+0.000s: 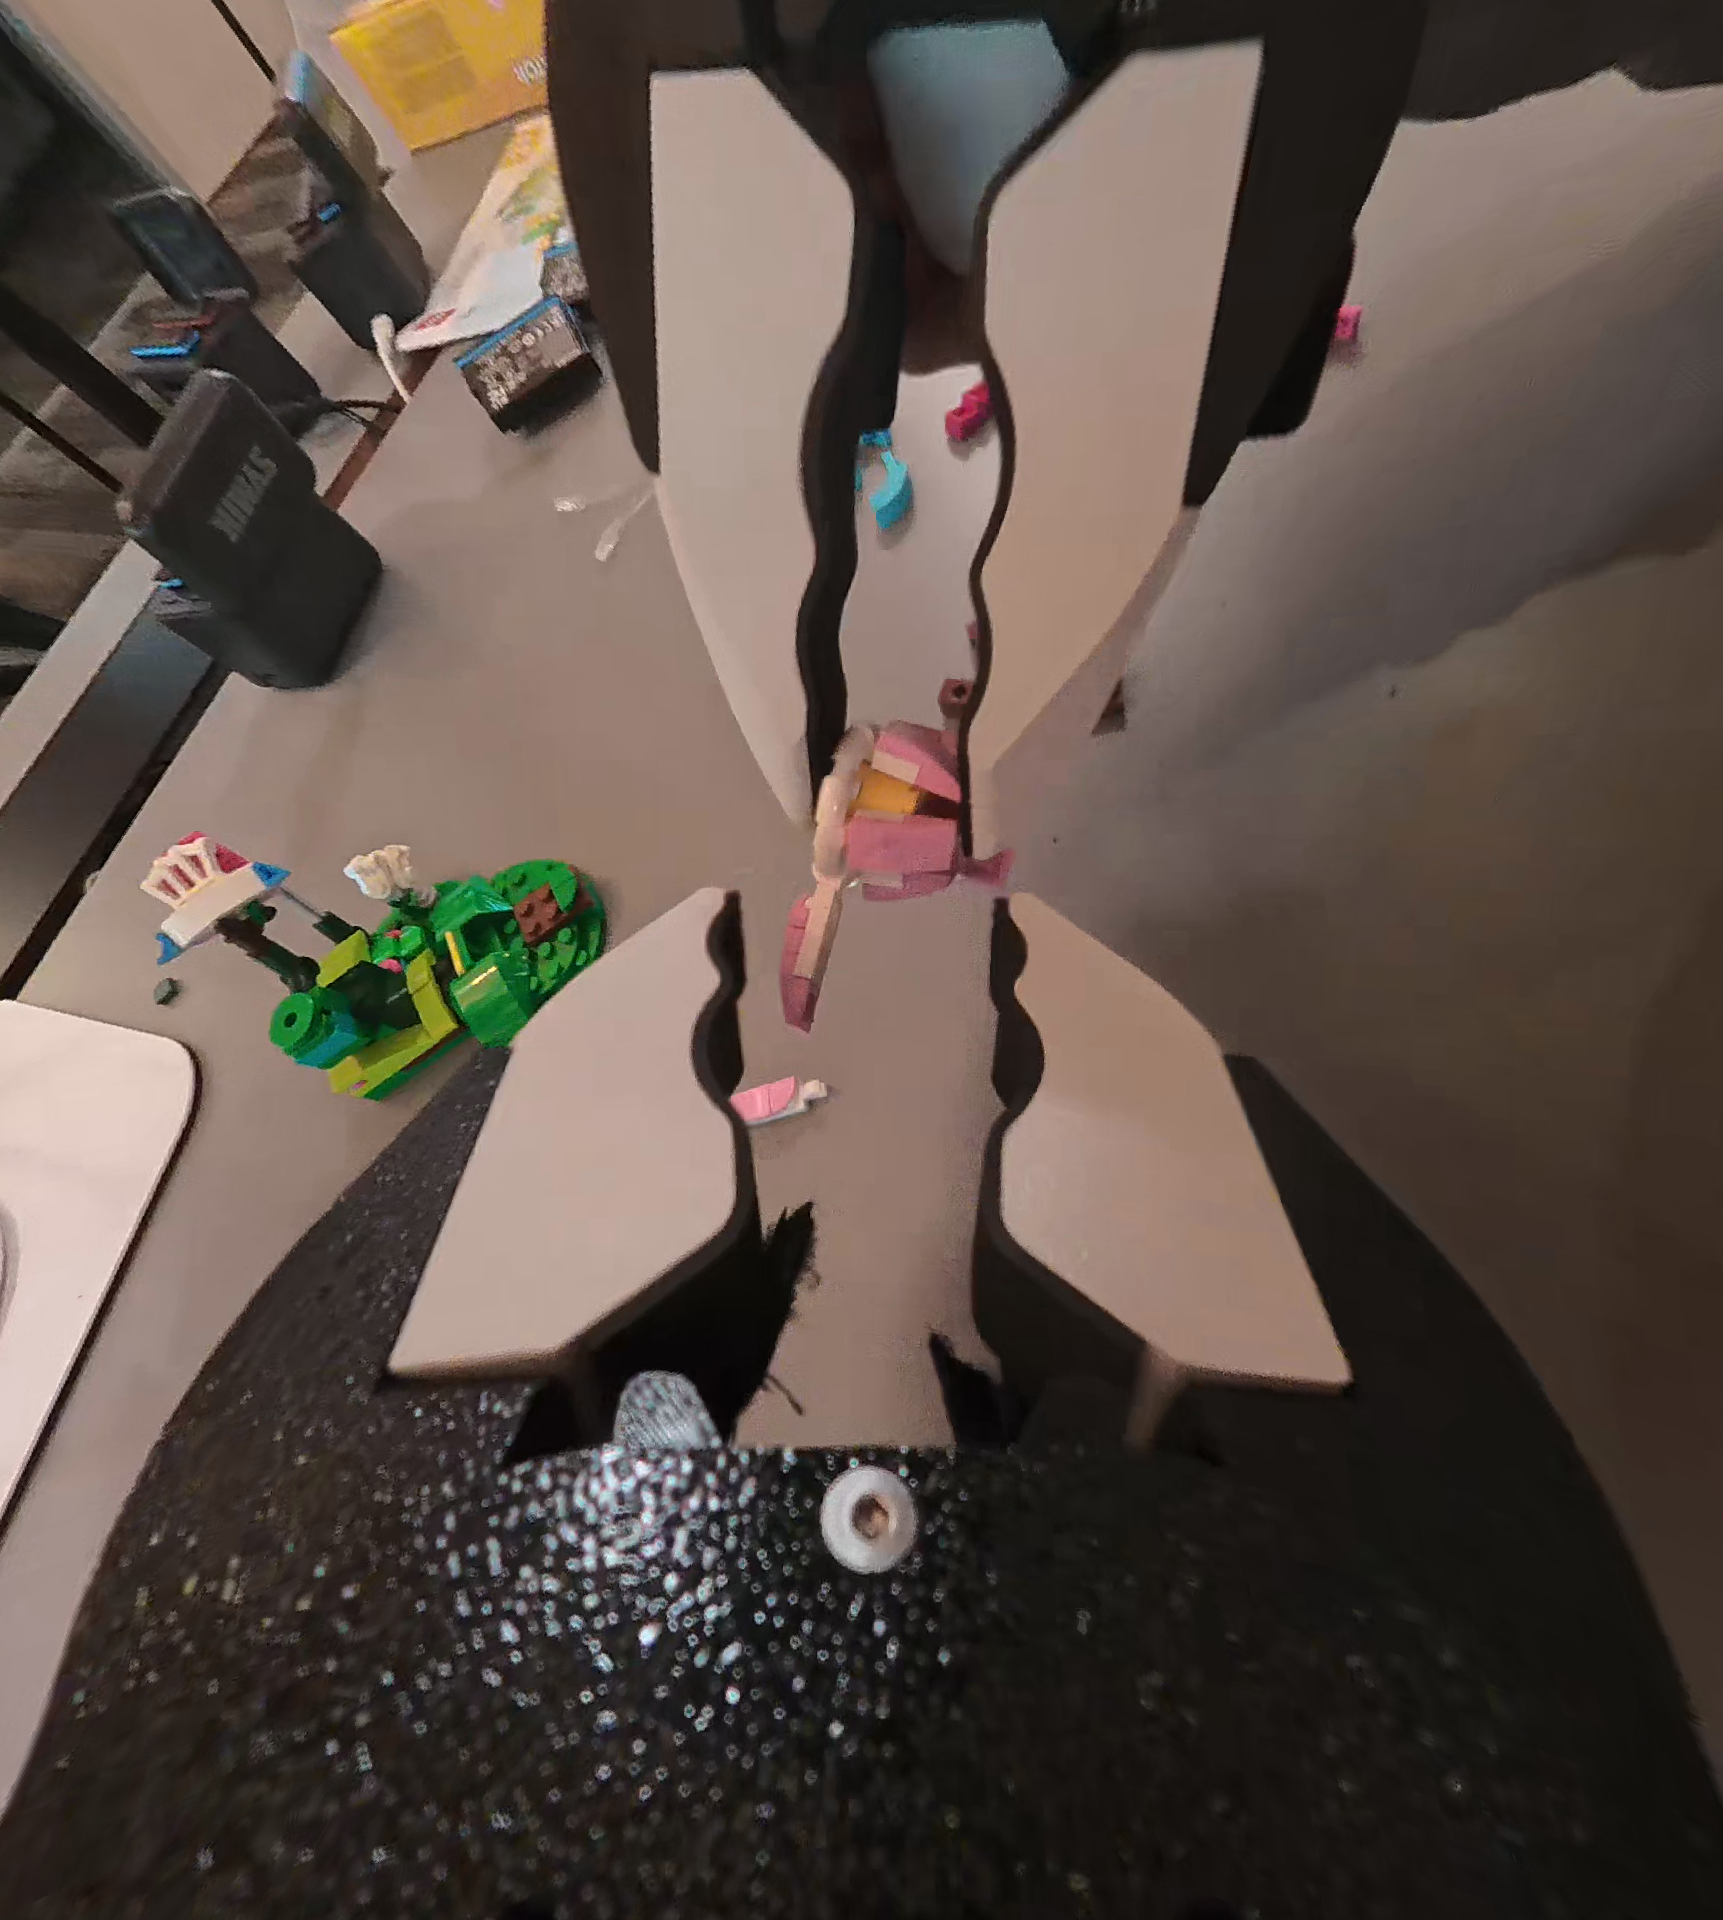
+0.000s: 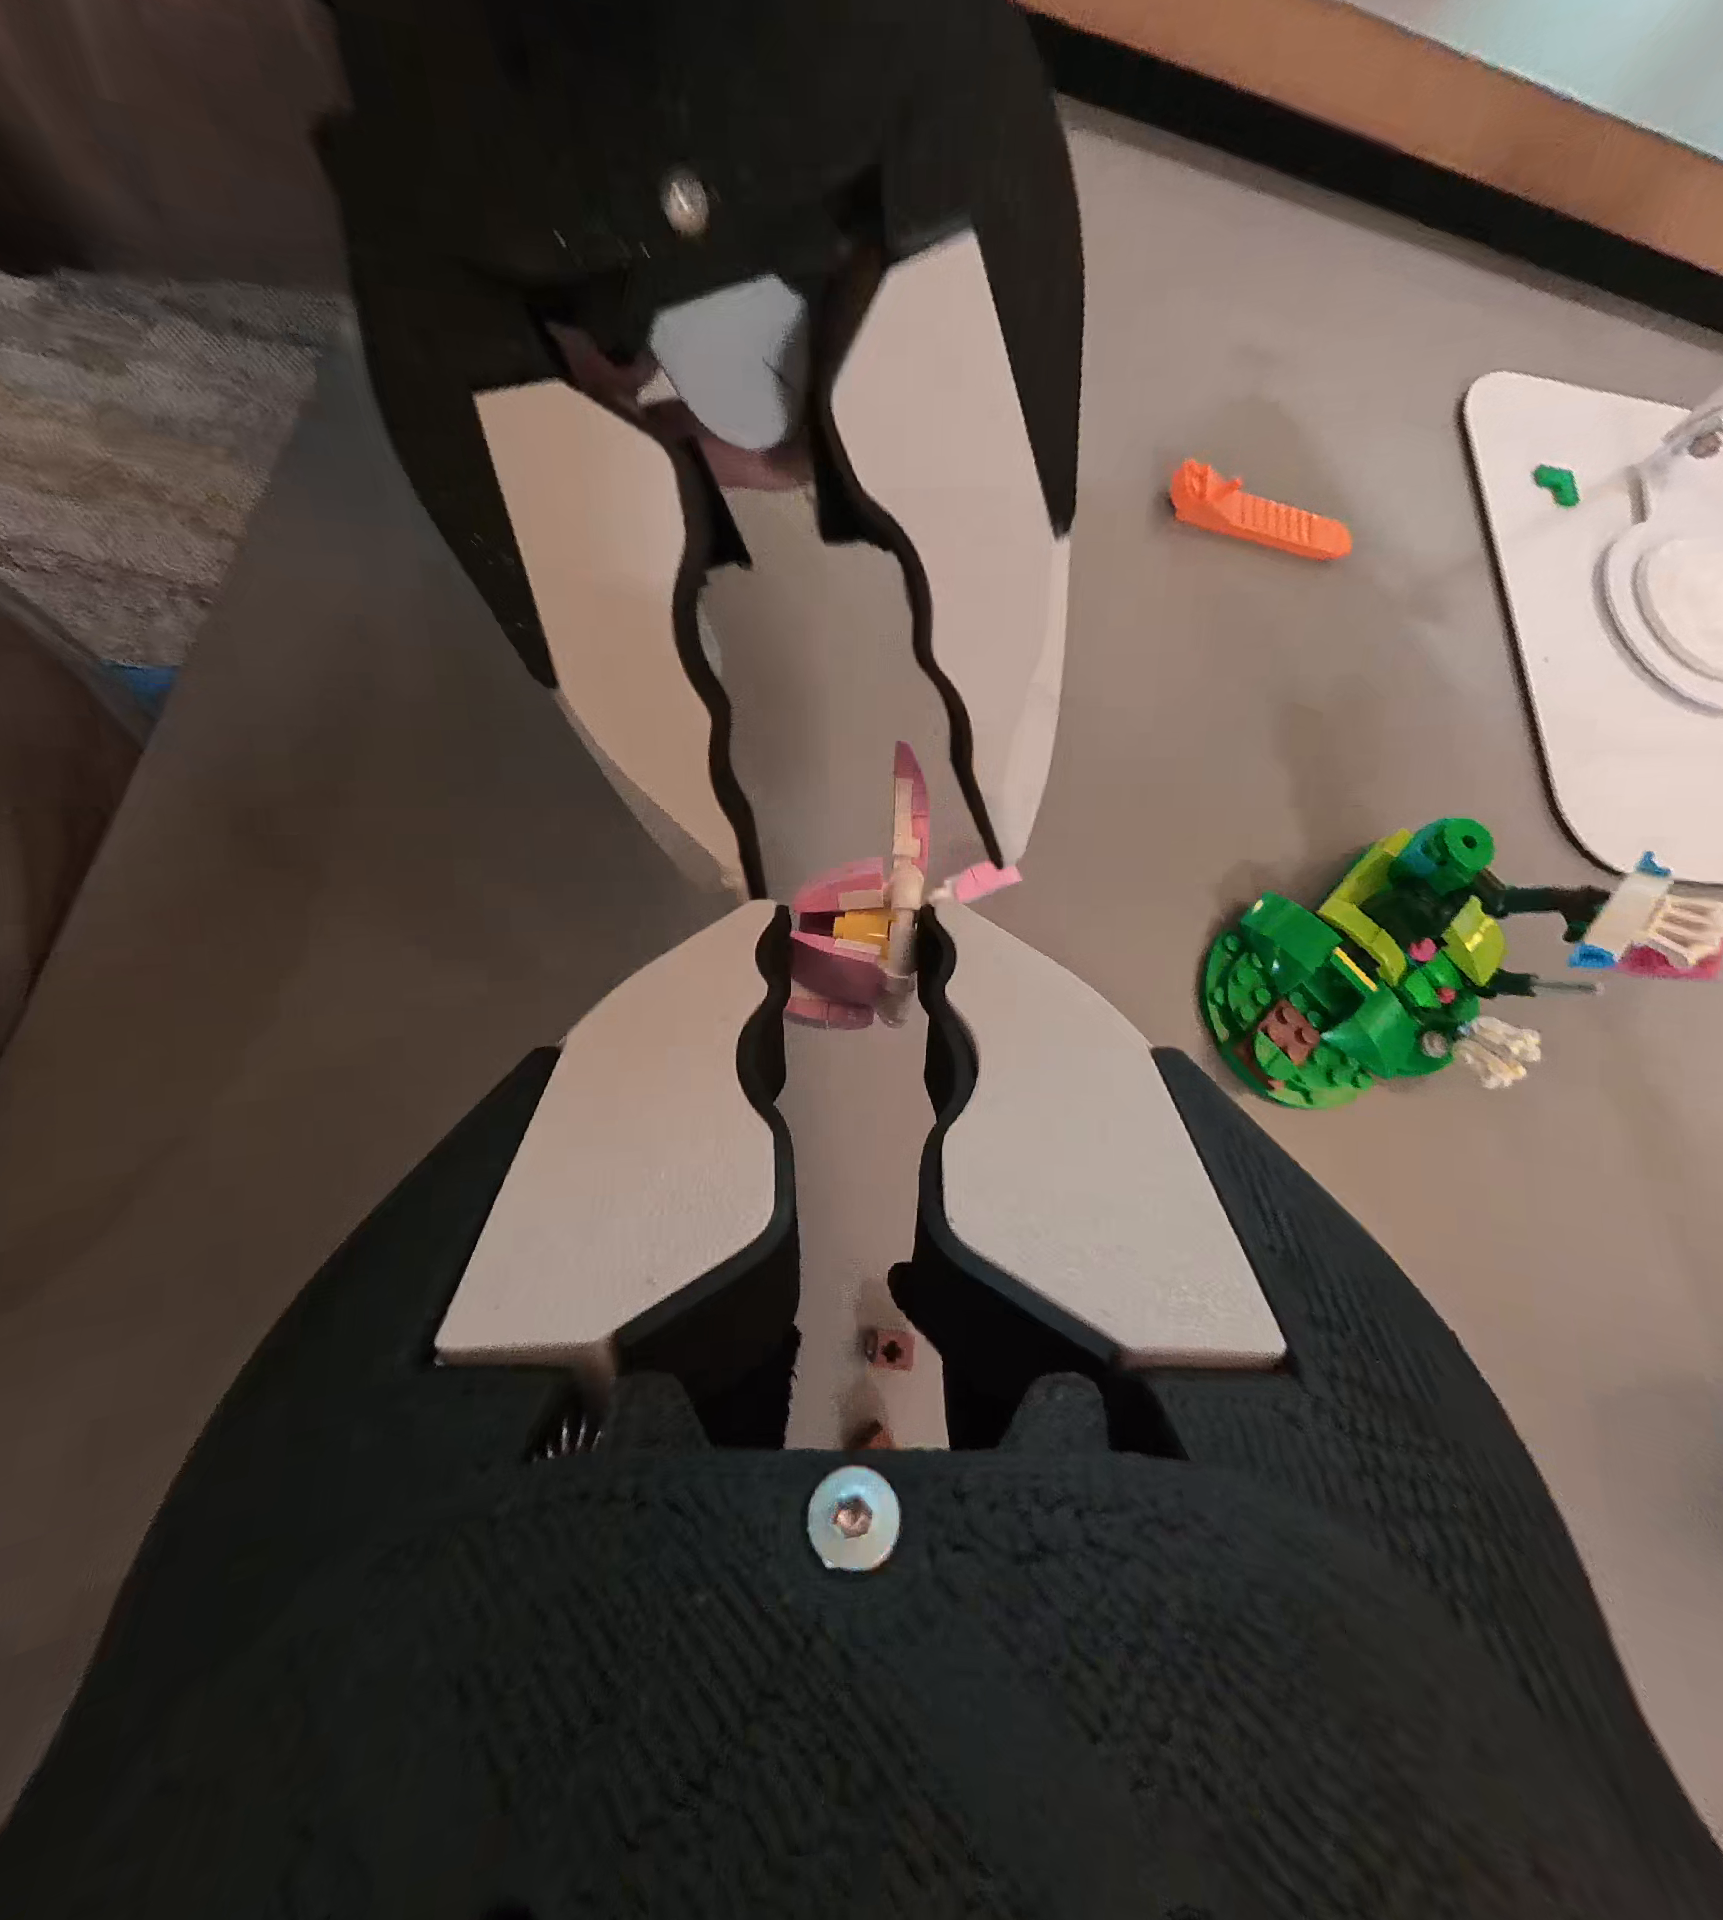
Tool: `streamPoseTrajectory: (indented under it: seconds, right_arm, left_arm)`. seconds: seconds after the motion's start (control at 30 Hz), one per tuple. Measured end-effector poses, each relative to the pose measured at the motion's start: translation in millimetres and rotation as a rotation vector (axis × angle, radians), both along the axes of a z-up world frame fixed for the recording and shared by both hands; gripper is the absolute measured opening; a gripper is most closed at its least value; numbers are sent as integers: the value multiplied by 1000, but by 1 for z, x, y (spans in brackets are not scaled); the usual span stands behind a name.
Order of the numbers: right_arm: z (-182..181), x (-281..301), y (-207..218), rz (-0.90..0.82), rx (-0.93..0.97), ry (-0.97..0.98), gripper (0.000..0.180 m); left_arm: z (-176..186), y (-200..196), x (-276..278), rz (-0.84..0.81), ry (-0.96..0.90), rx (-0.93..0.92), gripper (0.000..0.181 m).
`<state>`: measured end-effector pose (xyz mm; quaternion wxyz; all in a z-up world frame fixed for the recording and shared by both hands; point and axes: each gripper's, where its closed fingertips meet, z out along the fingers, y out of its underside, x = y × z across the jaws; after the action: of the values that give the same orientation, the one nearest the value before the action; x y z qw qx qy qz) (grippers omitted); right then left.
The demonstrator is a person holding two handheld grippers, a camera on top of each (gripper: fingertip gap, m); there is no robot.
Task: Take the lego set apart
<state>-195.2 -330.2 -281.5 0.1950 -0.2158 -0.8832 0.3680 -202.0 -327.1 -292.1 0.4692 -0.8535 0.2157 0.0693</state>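
The pink lego flower [image 1: 898, 821] is held above the grey worktop [image 1: 524, 727], clear of it, between the two claws, which face each other tip to tip. The right claw [image 2: 852, 940] is pinched on the flower's body, with the yellow core [image 2: 862, 925] showing between its tips. The left claw [image 1: 862, 909] is seen spread in its own view, its tips just beside the flower; in the right wrist view one tip appears to touch a pale pink petal [image 2: 982, 881], but a grip cannot be confirmed. One long petal [image 1: 810, 966] is hinged away from the body and points along the left claw's axis, towards its gap; this is judged the nearest piece for the left claw to close on and pull off. A loose pink piece [image 1: 774, 1099] lies on the worktop beneath. The green lego base [image 2: 1356, 977] with its stems stands well apart, towards the white pad [image 2: 1615, 582] near a worktop edge. An orange brick separator [image 2: 1257, 511] lies unused beyond it.
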Motion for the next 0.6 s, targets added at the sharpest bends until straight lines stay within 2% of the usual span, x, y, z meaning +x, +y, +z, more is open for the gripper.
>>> streamPoseTrajectory:
  seconds: [0.03,0.27,0.4,0.6]
  right_arm:
    - [2,2,-2,17,-20,2,21]
    - [9,10,-5,82,2,60,21]
    - [16,12,-5,119,88,133,22]
    - [27,14,-13,149,122,261,22]
  left_arm:
    - [-2,0,0,-7,9,-12,45]
    - [4,2,2,-61,66,46,7]
    - [11,2,3,-57,40,75,6]
    - [21,-6,12,-94,-264,122,5]
